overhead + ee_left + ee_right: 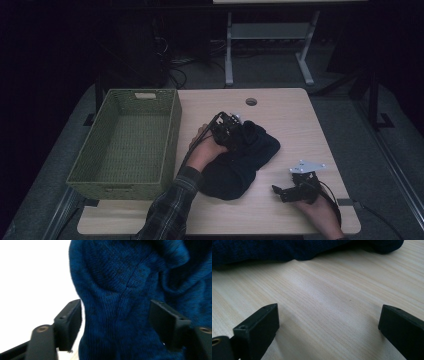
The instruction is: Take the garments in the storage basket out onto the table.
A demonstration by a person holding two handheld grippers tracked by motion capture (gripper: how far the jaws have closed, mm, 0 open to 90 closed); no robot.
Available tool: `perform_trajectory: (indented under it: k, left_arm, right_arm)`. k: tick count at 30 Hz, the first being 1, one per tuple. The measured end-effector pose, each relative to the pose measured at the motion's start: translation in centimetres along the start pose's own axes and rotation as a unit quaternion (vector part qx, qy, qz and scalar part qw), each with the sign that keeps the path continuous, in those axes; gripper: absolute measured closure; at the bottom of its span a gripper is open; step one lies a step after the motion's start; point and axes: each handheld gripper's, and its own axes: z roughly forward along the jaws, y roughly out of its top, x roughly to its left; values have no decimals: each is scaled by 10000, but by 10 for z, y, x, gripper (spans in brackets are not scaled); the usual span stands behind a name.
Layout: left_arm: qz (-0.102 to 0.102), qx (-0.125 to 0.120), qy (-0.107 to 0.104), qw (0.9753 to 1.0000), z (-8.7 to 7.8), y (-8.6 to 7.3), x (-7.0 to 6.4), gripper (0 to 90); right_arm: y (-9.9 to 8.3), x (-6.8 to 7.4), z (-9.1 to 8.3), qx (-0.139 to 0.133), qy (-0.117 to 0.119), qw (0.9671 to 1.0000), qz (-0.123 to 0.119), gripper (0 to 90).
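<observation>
Right tongs (278, 191) nearest, resting low on surface (300, 125) just right of the dark blue knit sweater (240, 160), jaws spread wide, nothing between them; bare wood between the jaws in right gripper view, sweater hem (287, 250) lying just ahead. Likely parked there as standby, ready to catch the near edge of the sweater.

Left tongs (231, 131) farther out, on top of the sweater's upper-left part, jaws gaping with a raised fold of knit (117, 315) standing between them, not clamped yet. Looks placed to pinch that ridge for a lift.

Sweater bunched in a heap mid-surface, touching nothing but the left tongs and hand (205, 150).

Green woven basket (127, 145) just left of sweater, open top, empty inside, probable drop spot; near rim close to the left forearm, so a lift needs to clear that wall.

Open wood beyond and right of sweater; cable hole (251, 102) beyond it. Surface edge near behind right tongs, little room to pull back.
</observation>
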Motion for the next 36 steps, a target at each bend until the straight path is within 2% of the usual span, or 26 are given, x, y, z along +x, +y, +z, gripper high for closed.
perform_trajectory:
  k: [3,5,7,8,9,10,11,12,13,14,15,16,17,18,20,21,22,25,26,27,29,31,36]
  left_arm:
    - [-13,-85,-3,10000,-10,-4,2,248]
    - [-117,-219,-67,9997,-21,-9,2,250]
    - [-114,-224,-91,9996,-24,-11,2,269]
    - [-136,-251,-136,9995,-28,-13,2,314]
    - [-207,-330,-305,9988,-33,-18,0,349]
    - [-207,-330,-305,9988,-33,-18,0,377]
    - [-225,-368,-374,9984,-36,-20,-1,447]
    - [-229,-371,-452,9980,-38,-22,-2,447]
    - [-239,-400,-505,9976,-40,-25,-3,484]
    - [-237,-431,-553,9973,-42,-27,-4,585]
    - [-230,-442,-592,9970,-44,-29,-5,585]
    - [-249,-443,-640,9967,-45,-31,-6,621]
    - [-244,-452,-685,9963,-47,-33,-7,720]
    - [-242,-425,-736,9961,-49,-35,-9,756]
    - [-210,-413,-755,9961,-53,-38,-11,844]
    - [-237,-423,-766,9959,-54,-40,-13,844]
    - [-215,-415,-752,9961,-56,-41,-13,900]
    - [-227,-391,-761,9961,-61,-44,-14,900]
    - [-194,-376,-741,9963,-62,-46,-14,900]
    - [-189,-383,-741,9963,-63,-48,-15,900]
    - [-164,-354,-767,9963,-64,-52,-14,898]
    - [-174,-326,-780,9963,-64,-55,-13,882]
    - [-166,-316,-870,9956,-65,-62,-8,849]
  right_arm:
    - [0,0,0,2,1,10000,0,29]
    - [0,0,0,-5,0,10000,5,29]
    - [0,0,0,-8,-2,10000,-2,29]
    - [0,0,0,-5,9,10000,-13,29]
    - [0,0,0,-4,12,10000,-15,29]
    - [0,0,0,-4,12,10000,-15,29]
    - [0,0,0,-3,13,10000,-15,29]
    - [0,0,0,-3,13,10000,-15,29]
    - [0,0,0,-4,12,10000,-15,29]
    - [0,0,0,-3,10,10000,-15,29]
    - [0,0,0,-3,10,10000,-15,29]
    - [0,0,0,-3,12,10000,-15,29]
    - [0,0,0,28,-33,10000,6,29]
    - [1,0,-1,75,-44,10000,2,29]
    - [2,0,0,120,-38,9999,25,28]
    - [2,0,0,120,-38,9999,25,28]
    - [3,0,-1,153,-23,9999,24,30]
    - [3,-1,-1,184,-32,9998,0,44]
    - [4,-2,-3,192,-22,9998,-24,90]
    - [4,-2,-3,192,-22,9998,-24,90]
    - [5,-3,-4,178,-26,9998,-3,147]
    - [6,-4,-5,151,-15,9999,-26,154]
    - [11,-2,-7,74,64,9999,23,243]
